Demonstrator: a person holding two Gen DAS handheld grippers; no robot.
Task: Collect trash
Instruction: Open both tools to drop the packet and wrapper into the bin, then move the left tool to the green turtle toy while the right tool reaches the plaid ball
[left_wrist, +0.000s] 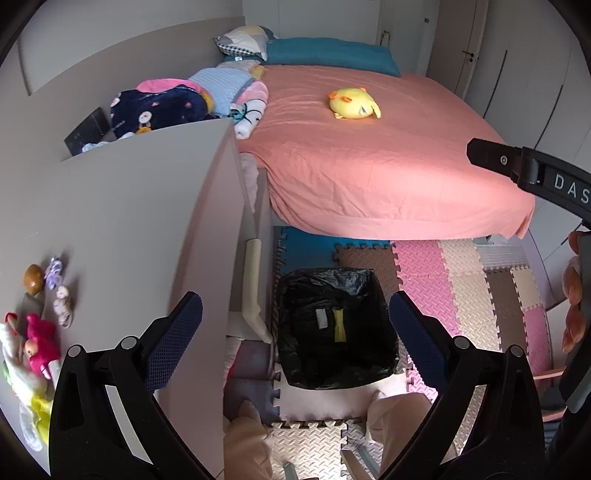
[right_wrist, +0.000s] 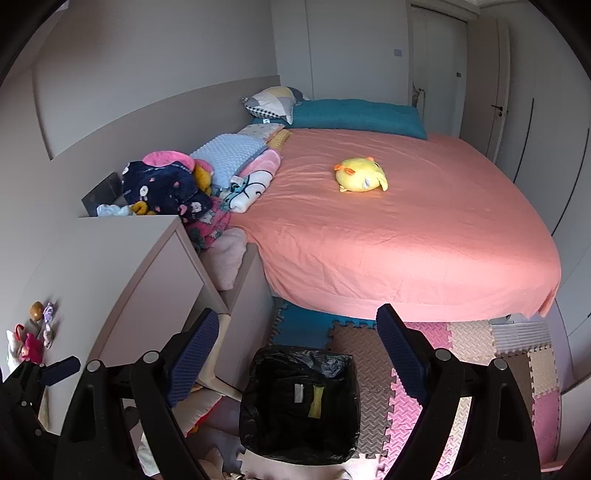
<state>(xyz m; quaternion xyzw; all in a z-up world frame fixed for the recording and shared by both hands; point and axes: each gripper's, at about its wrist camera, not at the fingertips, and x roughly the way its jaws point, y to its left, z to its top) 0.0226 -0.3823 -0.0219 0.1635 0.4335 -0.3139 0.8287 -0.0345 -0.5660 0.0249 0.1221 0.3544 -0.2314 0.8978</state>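
A bedroom with a big bed (left_wrist: 369, 147) under a pink sheet, and a foam puzzle mat (left_wrist: 480, 288) on the floor. A tall grey cabinet (left_wrist: 129, 229) stands close on the left, its edge just beside the trash bin (left_wrist: 334, 328). The bin sits on the mat below the bed's foot, lined with a black bag, its mouth facing up. Open mat lies to its right. Inside lie two flat strips: a white piece (left_wrist: 322, 318) and a yellow piece (left_wrist: 339, 325), side by side, long ways pointing toward the bed. The left hand-held gripper (left_wrist: 295, 334) hangs over the bin, wide apart, holding nothing. The right hand-held gripper (right_wrist: 297, 360) is spread wide too, empty
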